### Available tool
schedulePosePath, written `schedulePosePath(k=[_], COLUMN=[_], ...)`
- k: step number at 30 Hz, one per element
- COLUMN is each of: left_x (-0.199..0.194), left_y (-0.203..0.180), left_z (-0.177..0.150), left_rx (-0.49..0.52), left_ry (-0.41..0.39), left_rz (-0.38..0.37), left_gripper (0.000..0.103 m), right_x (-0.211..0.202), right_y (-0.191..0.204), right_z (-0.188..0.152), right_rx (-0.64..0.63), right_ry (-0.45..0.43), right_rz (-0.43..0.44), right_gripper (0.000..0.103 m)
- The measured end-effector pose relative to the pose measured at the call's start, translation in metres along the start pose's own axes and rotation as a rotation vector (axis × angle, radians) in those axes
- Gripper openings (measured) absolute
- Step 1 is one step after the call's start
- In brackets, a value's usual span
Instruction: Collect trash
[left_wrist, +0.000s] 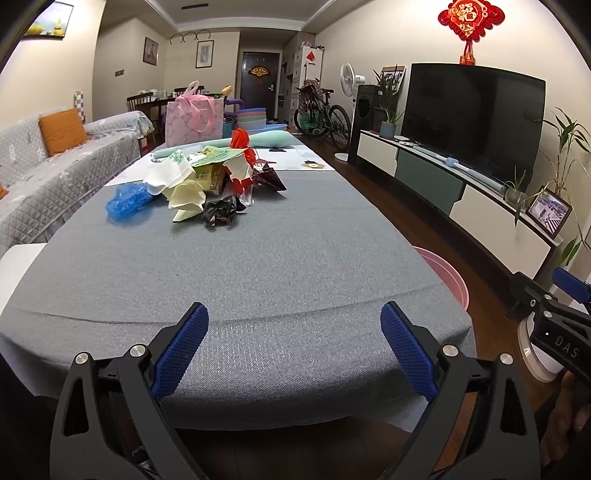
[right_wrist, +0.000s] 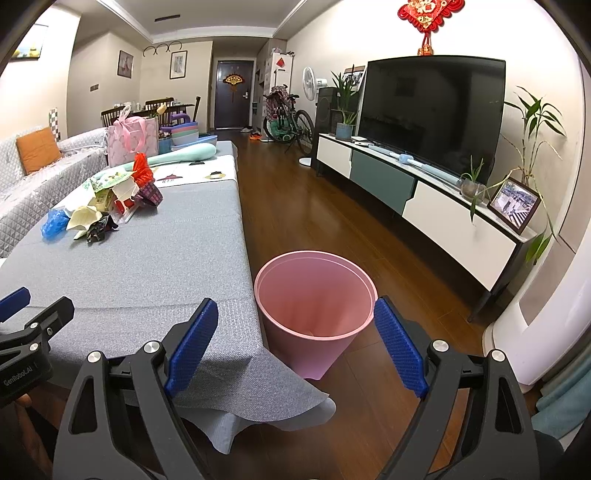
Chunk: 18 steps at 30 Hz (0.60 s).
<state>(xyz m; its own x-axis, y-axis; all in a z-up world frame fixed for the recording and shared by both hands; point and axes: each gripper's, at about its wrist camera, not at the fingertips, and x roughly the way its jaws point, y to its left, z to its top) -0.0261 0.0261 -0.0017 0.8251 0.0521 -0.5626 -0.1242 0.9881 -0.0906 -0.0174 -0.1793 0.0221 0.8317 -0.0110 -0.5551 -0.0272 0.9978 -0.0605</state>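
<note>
Grey cloth stretches out ahead of me over the table (left_wrist: 280, 266), living room all around, television on the right wall, sofa off to the left. And there's the target: a trash pile (left_wrist: 199, 181) heaped on the cloth well up the table from me, toward its far half and a bit to the sofa side. Crumpled blue plastic (left_wrist: 127, 201) on the sofa edge of the pile, pale yellow paper (left_wrist: 186, 201) and a black crinkled wrapper (left_wrist: 221, 212) at the edge nearest me, red and white folded packaging stacked behind.

My left gripper (left_wrist: 293, 343) hangs over the near edge of the table, jaws released, spread wide, nothing between them but cloth. My right gripper (right_wrist: 295, 343) is off the table's right side, jaws just as wide and empty, looking almost straight at the pink bin (right_wrist: 316, 314) standing on the wooden floor just beside the table's near corner.

So here's what it turns on: the pile lies forward along the table's length from both hands, and by my reckoning the left is the nearer and better lined up, while the right sits close to the bin. The pile has no clear long axis, it's a jumble.

Hard to read: what's under the top layer, how many separate pieces there are, and whether the bin holds anything at its bottom.
</note>
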Motion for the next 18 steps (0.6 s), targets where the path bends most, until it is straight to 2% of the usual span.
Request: schedulePosePath(k=[18], left_x=[0.0023], left_y=[0.002], left_z=[0.0001], left_rx=[-0.007], left_ry=[0.007], left_rz=[-0.01], left_gripper=[0.091], right_x=[0.0021], right_y=[-0.003], right_z=[0.0008], right_rx=[0.026], right_ry=[0.008], right_rz=[0.016], right_gripper=[0.078])
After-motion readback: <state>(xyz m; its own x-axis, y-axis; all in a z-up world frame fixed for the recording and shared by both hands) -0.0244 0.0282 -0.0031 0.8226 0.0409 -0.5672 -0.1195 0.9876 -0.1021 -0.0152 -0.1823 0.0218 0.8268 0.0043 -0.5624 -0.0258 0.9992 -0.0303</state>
